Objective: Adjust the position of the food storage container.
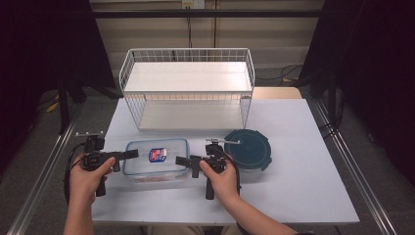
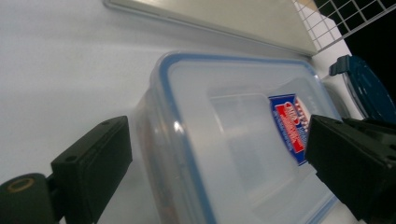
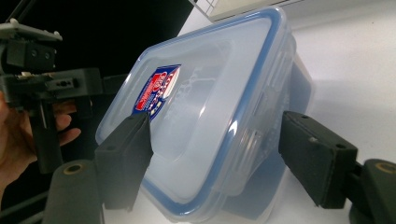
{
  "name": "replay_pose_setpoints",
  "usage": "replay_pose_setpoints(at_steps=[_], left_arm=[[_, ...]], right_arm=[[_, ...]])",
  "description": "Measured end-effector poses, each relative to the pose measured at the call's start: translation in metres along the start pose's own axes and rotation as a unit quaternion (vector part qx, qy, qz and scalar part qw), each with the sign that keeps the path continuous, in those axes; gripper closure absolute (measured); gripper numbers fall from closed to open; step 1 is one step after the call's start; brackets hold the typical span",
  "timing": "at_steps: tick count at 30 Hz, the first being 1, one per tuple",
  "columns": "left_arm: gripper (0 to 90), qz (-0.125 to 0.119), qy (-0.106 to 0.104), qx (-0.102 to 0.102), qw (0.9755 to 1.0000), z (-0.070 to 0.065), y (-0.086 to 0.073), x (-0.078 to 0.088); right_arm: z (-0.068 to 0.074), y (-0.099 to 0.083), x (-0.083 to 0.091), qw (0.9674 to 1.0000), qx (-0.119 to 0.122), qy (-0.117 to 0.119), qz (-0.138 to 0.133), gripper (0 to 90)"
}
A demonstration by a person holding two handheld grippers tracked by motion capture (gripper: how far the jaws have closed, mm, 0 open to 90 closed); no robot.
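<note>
A clear rectangular food box (image 1: 156,164) with a blue-rimmed lid and a red and blue label lies near the table's front. My left gripper (image 1: 125,159) is at the box's left end. In the left gripper view it (image 2: 219,168) stands open, with its jaws wide on either side of a corner of the box (image 2: 233,140). My right gripper (image 1: 188,165) is at the box's right end. Its jaws (image 3: 219,149) straddle the box (image 3: 205,107): one over the lid, the other just clear of the side wall. It is open too.
A round dark teal lidded container (image 1: 250,149) sits just right of my right hand. A white two-tier wire shelf (image 1: 188,90) stands at the back of the grey table (image 1: 303,186). The left gripper and a hand (image 3: 42,93) show beyond the box.
</note>
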State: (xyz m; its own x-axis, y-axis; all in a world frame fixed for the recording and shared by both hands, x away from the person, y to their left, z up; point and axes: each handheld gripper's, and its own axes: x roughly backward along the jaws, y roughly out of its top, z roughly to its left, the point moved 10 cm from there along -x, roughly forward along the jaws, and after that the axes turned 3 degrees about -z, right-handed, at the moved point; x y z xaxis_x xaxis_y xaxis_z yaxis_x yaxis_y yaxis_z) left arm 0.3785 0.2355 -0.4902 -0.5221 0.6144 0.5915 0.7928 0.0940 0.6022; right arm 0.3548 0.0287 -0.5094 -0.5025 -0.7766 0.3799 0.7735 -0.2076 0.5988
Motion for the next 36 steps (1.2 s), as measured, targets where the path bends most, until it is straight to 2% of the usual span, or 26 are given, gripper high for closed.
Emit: replay_pose_setpoints(at_steps=[1,6,10,14,19,20,21,27,29,30,31,33,34,36], left_arm=[[7.8,-0.002,-0.004,0.007,1.0000,0.000,-0.001,-0.001],[8.3,-0.003,-0.009,0.013,0.9999,-0.001,-0.003,-0.004],[8.7,0.004,-0.006,0.004,1.0000,-0.002,-0.006,-0.004],[8.7,0.003,0.003,0.006,1.0000,-0.001,-0.007,-0.007],[8.7,0.010,0.004,0.001,0.9999,-0.002,-0.010,-0.010],[8.7,0.004,0.008,0.008,0.9999,-0.002,-0.009,-0.012],[8.7,0.011,0.009,0.000,0.9999,0.000,-0.011,-0.011],[9.2,0.016,0.000,0.005,0.9999,-0.001,-0.013,-0.014],[10.1,0.020,0.001,0.012,0.9997,0.001,-0.015,-0.016],[10.1,0.021,-0.009,0.026,0.9994,0.002,-0.017,-0.018],[10.3,0.018,-0.010,0.033,0.9992,0.003,-0.017,-0.018],[11.3,0.019,-0.013,0.032,0.9992,0.002,-0.017,-0.018],[13.3,0.019,-0.018,0.039,0.9989,0.000,-0.018,-0.018],[13.0,0.014,-0.016,0.044,0.9988,-0.001,-0.017,-0.019]], right_arm=[[0.000,0.000,0.000,1.0000,-0.001,0.001,-0.001,25.4],[-0.001,-0.001,-0.002,0.9999,-0.011,0.002,0.000,25.8],[-0.003,-0.003,-0.004,0.9999,-0.013,-0.001,0.004,25.9],[-0.004,-0.007,-0.005,0.9998,-0.014,-0.001,0.011,26.2],[-0.003,-0.009,-0.005,0.9998,-0.015,0.003,0.015,28.3],[-0.003,-0.008,-0.006,0.9998,-0.014,0.004,0.014,28.2],[-0.003,-0.008,-0.006,0.9998,-0.016,0.004,0.014,28.4],[-0.004,-0.008,-0.005,0.9996,-0.025,0.007,0.014,30.8],[-0.005,-0.008,-0.005,0.9996,-0.025,0.009,0.013,31.2],[-0.005,-0.008,-0.005,0.9996,-0.025,0.008,0.013,31.4],[-0.005,-0.008,-0.004,0.9995,-0.026,0.007,0.014,31.8],[-0.006,-0.008,-0.004,0.9994,-0.031,0.010,0.015,32.9],[-0.006,-0.008,-0.003,0.9992,-0.034,0.012,0.016,33.2],[-0.006,-0.008,-0.003,0.9992,-0.034,0.013,0.017,33.3]])
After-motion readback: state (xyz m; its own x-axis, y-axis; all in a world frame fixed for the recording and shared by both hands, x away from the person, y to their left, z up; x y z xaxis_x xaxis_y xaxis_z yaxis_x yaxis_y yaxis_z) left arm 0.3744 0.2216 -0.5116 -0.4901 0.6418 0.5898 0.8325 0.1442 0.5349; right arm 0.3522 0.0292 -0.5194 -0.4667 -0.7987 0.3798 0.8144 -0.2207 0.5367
